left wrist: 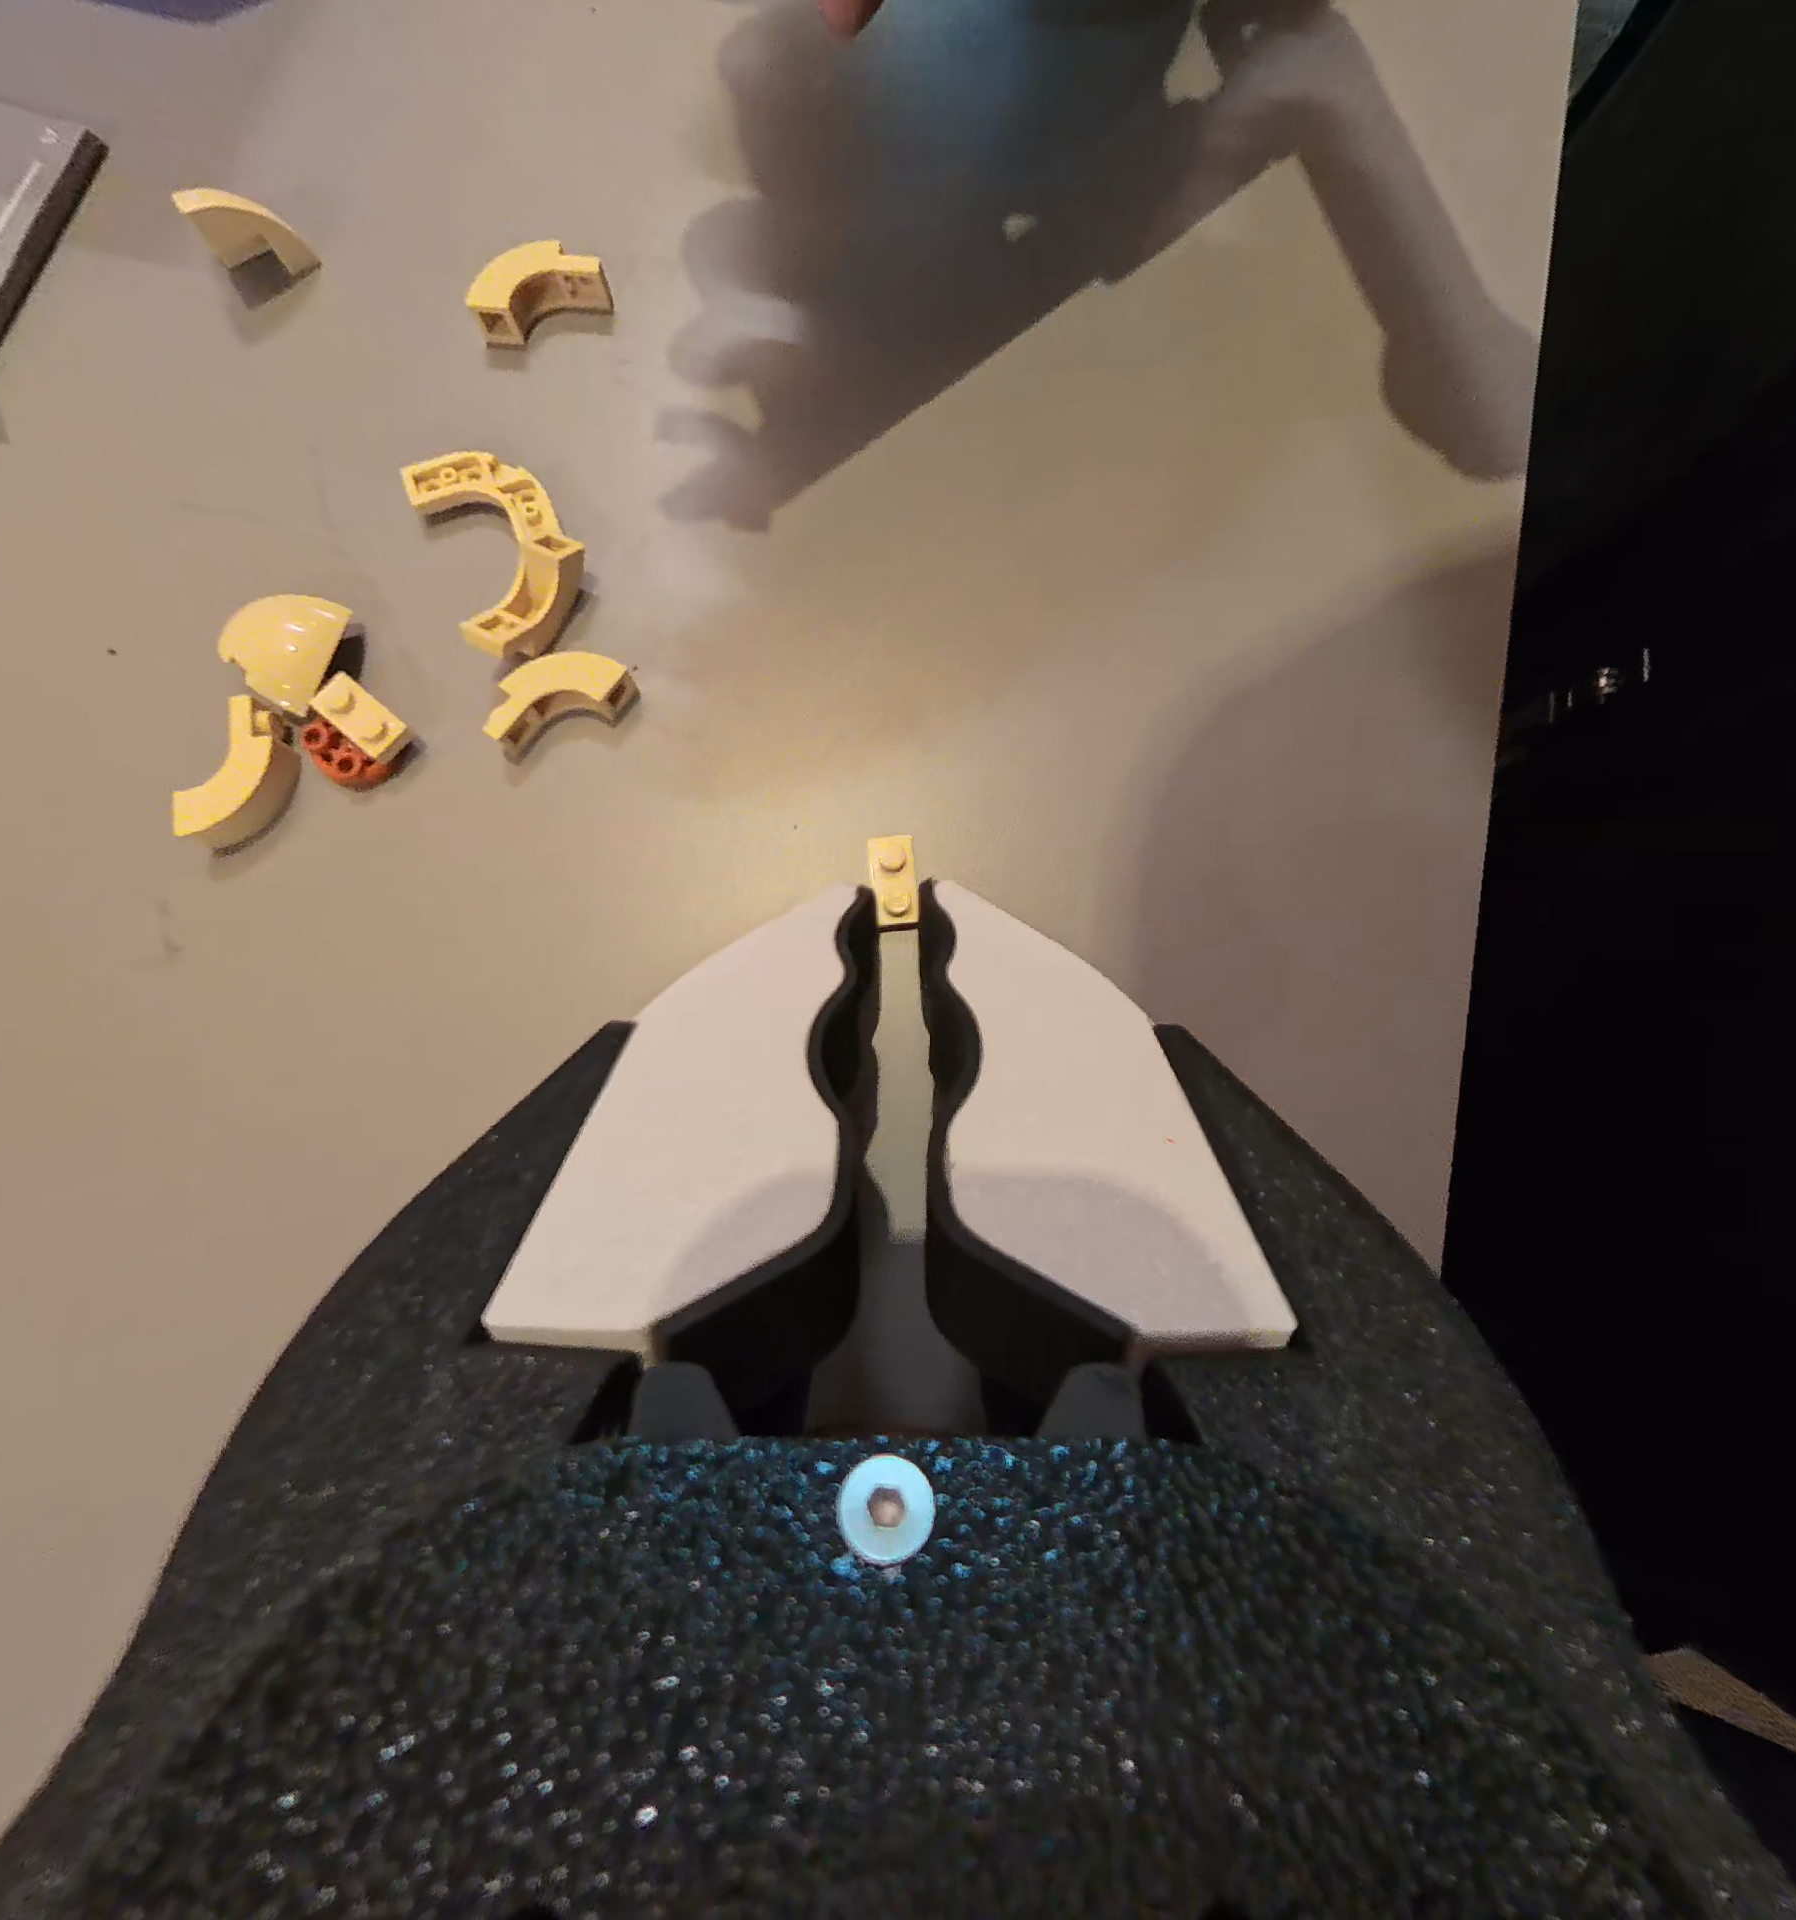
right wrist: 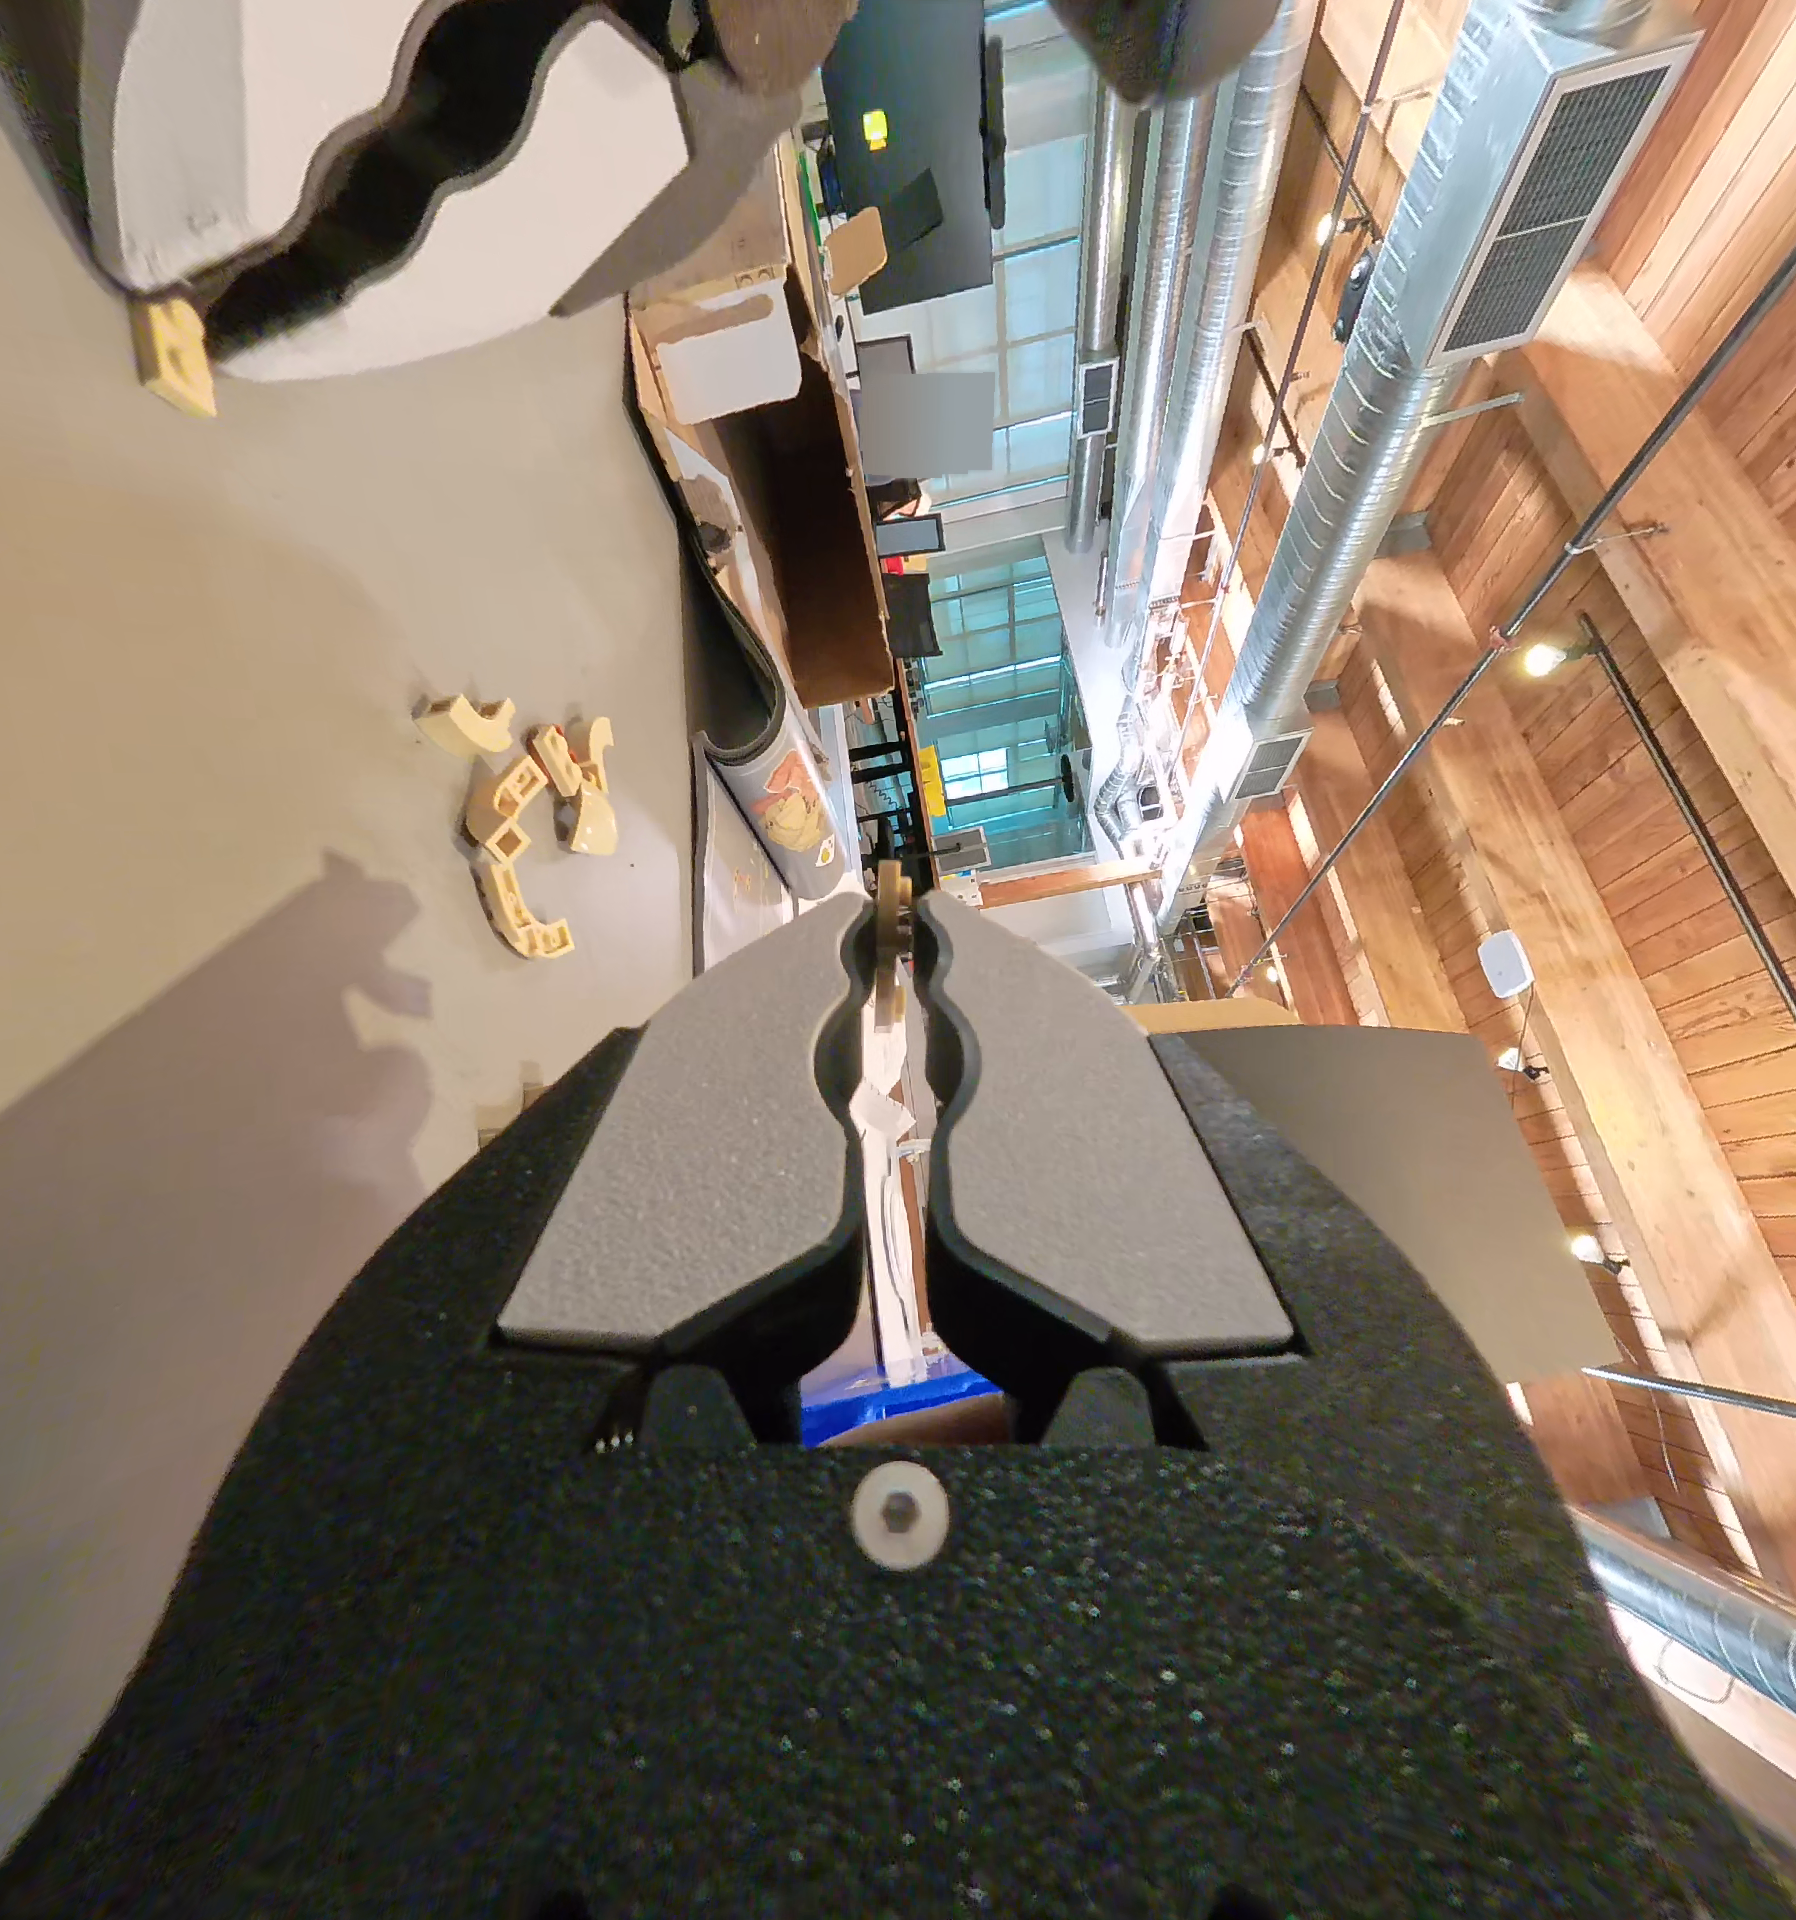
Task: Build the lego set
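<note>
My left gripper (left wrist: 895, 896) is shut on a small tan two-stud plate (left wrist: 893, 879), which sticks forward out of the fingertips above the grey table (left wrist: 1081, 675). The same gripper and plate (right wrist: 179, 355) show at the top left of the right wrist view. My right gripper (right wrist: 892, 925) is rolled on its side, off the table's edge, and is shut on a thin tan plate (right wrist: 891, 940) held edge-on between its fingertips. Loose tan curved bricks (left wrist: 520, 551) lie on the table to the left, with a tan dome piece (left wrist: 281, 649) and a small reddish-brown round piece (left wrist: 338, 753).
The table's right edge (left wrist: 1496, 727) drops into dark space. A grey-edged board (left wrist: 21, 239) lies at the far left. In the right wrist view a rolled mat (right wrist: 769, 769) and a cardboard box (right wrist: 800, 499) lie past the table's edge. Tip to tip, the grippers are about 15 cm apart. From the left gripper's tips to the small reddish-brown round piece (left wrist: 338, 753) is close to 9 cm.
</note>
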Motion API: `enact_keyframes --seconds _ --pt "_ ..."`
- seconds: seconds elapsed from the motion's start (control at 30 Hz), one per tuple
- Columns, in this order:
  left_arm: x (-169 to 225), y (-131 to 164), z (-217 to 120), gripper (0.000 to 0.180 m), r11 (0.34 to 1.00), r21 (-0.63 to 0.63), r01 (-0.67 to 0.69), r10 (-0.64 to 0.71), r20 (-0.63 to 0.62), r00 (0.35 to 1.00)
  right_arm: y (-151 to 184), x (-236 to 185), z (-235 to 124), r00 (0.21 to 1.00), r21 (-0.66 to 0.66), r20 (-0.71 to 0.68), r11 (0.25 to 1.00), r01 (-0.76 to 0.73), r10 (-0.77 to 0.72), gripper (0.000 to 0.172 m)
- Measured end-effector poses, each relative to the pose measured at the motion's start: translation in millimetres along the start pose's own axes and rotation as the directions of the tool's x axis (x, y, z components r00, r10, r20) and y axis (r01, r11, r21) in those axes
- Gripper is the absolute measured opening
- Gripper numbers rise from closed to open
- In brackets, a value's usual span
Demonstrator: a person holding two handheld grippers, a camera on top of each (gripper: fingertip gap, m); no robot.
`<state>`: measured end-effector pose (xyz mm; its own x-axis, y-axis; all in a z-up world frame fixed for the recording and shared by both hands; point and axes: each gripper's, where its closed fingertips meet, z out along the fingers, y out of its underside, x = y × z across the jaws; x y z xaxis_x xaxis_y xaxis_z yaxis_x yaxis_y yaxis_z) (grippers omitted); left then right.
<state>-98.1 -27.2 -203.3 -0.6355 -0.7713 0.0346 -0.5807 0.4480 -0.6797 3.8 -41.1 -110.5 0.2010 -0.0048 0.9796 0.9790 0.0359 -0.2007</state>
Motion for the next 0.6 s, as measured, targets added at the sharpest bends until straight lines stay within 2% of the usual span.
enact_keyframes --seconds 0.17,0.37,0.5,0.6 --pt "1 -20 -2 0.006 0.994 0.094 0.052 -0.046 -0.063 0.997 -2 2 -1 1.0 0.01 -0.011 1.0 0.001 -0.001 0.005" --pt "-11 -80 -29 0.007 0.971 0.237 0.018 -0.01 -0.034 0.999 -6 6 -3 1.0 0.027 -0.03 1.0 0.007 -0.006 0.006" --pt "-13 -111 -38 0.007 0.967 0.251 -0.04 0.045 -0.012 0.999 -7 6 -3 1.0 0.029 -0.028 0.999 0.015 -0.014 0.006" --pt "-13 -123 -37 0.007 0.971 0.233 -0.06 0.065 -0.015 0.998 -8 4 -3 1.0 0.03 -0.02 0.999 0.015 -0.015 0.007"
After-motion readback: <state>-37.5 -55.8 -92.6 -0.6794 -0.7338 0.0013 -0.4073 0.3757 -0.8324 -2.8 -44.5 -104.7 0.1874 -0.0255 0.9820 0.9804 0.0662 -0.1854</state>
